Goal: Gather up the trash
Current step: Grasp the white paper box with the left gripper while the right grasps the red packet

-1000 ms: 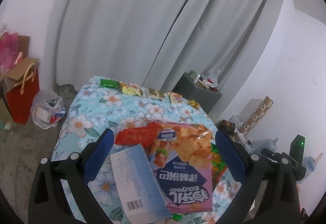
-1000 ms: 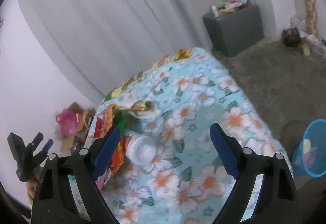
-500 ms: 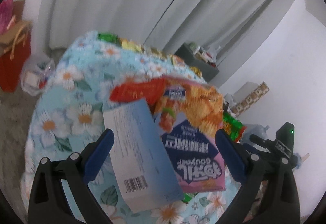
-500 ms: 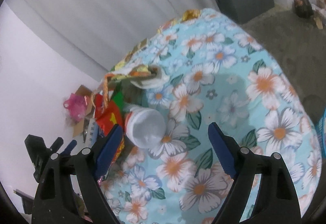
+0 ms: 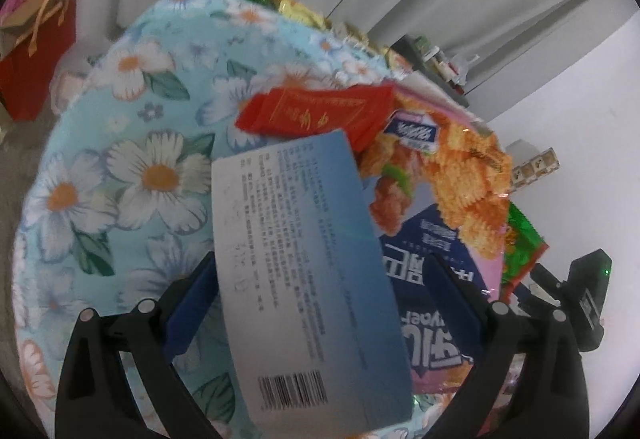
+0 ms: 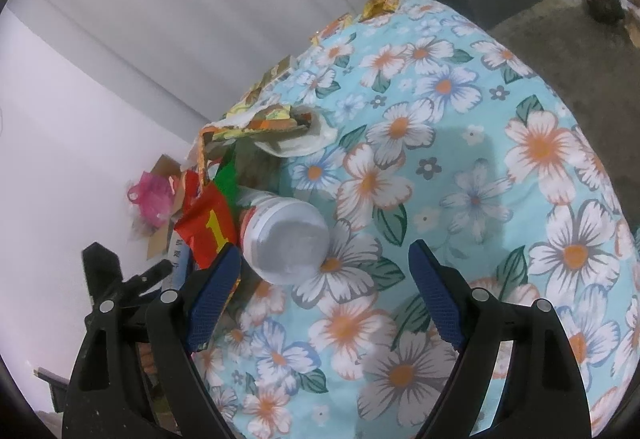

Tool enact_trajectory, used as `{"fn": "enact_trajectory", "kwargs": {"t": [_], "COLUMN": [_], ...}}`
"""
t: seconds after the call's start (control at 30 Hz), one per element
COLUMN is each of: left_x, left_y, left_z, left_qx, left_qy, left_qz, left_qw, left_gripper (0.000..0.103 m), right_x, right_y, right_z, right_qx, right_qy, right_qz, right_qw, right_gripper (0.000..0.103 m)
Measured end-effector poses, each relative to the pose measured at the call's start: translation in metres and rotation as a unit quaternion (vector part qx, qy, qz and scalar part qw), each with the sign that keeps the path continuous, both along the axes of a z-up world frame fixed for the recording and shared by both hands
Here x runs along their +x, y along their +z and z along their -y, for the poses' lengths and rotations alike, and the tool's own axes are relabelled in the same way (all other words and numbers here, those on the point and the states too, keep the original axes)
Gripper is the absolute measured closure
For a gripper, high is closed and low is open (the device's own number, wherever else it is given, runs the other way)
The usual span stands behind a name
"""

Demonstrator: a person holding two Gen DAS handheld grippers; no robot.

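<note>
Trash pile sits on flowered table (image 5: 120,175): pale blue box (image 5: 304,263) on top, leaning over a snack bag (image 5: 448,207) and red packet (image 5: 320,111). Left gripper (image 5: 320,295) is spread wide around the box, not squeezing. Right gripper (image 6: 320,291) is spread too, empty, white bottle (image 6: 286,243) just ahead. Risk: box slides off the slick bag when pinched. Bottle could roll. Bare cloth to the right gives room; table edge is close on the pile's side.
</note>
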State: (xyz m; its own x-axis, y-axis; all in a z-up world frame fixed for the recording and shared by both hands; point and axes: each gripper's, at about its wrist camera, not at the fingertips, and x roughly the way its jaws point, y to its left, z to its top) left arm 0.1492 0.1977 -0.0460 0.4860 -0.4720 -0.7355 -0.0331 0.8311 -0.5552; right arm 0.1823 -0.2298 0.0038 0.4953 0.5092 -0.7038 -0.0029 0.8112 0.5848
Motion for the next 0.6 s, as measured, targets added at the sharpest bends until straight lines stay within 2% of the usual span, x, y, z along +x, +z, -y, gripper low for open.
{"fn": "enact_trajectory", "kwargs": {"t": [0.03,0.23,0.43,0.6], "left_x": [0.002,0.003,-0.006,-0.018], "left_y": [-0.002,-0.005,-0.003,0.004], "left_z": [0.000,-0.008,-0.019,-0.034], "left_qx": [-0.003,-0.013,-0.029,-0.038], "left_qy": [0.002,0.023,0.044,0.069], "left_qz": [-0.005,-0.004,0.009,0.033], "left_qw": [1.0000,0.9997,0.9986,0.9963], "left_gripper": [0.006,0.030,0.031,0.031], "right_x": [0.001,0.008,0.016,0.028], "right_y": [0.000,0.010,0.046,0.076], "right_z": [0.000,-0.002,-0.029,-0.079], "right_qx": [0.002,0.011,0.030,0.044], "right_qy": [0.000,0.004,0.045,0.111], "right_qz": [0.000,0.009,0.055,0.087], "right_qw": [1.000,1.000,0.997,0.989], "right_gripper": [0.022,0.022,0.028,0.034]}}
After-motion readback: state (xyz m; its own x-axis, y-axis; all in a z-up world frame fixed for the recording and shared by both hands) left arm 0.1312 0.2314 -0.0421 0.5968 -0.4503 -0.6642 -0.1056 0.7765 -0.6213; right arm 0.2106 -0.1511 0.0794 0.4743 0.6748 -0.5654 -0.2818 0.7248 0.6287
